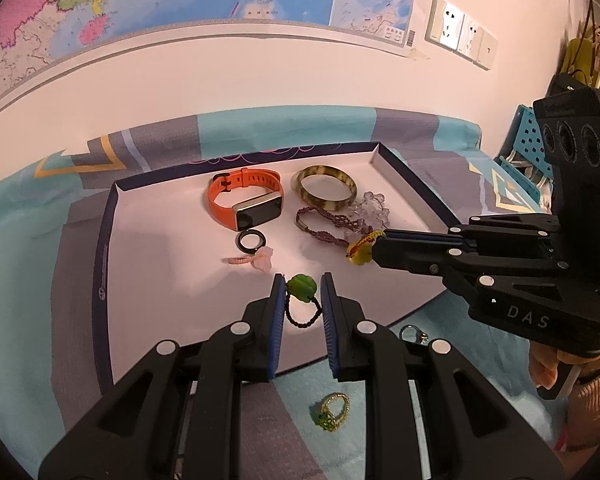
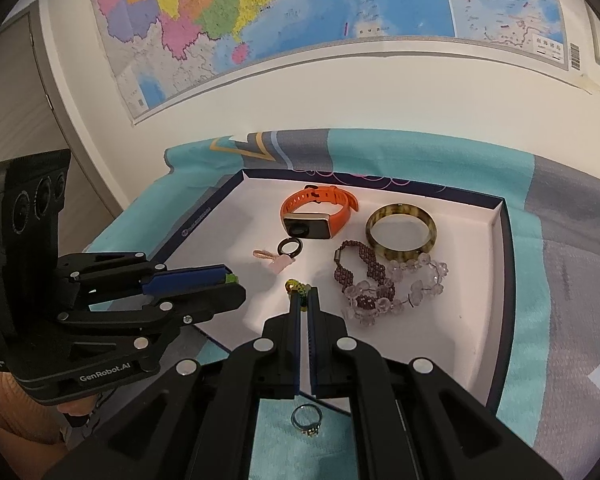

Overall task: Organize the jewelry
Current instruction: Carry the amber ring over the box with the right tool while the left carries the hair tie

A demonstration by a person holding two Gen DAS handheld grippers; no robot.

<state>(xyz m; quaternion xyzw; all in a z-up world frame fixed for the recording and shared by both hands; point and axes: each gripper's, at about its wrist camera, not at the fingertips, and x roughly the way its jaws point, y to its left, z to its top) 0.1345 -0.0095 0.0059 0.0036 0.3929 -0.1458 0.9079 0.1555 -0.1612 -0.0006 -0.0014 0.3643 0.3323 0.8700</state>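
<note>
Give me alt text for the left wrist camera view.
The left hand-held gripper brackets a green bead ring over a white tray holding an orange watch and bangle. The right hand-held gripper pinches a yellow ring; a gold ring lies outside.

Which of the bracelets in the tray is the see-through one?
The clear bead bracelet, at the tray's right side, nearest the right gripper. The maroon woven one tangled with it and the mottled brown bangle behind are opaque.
</note>
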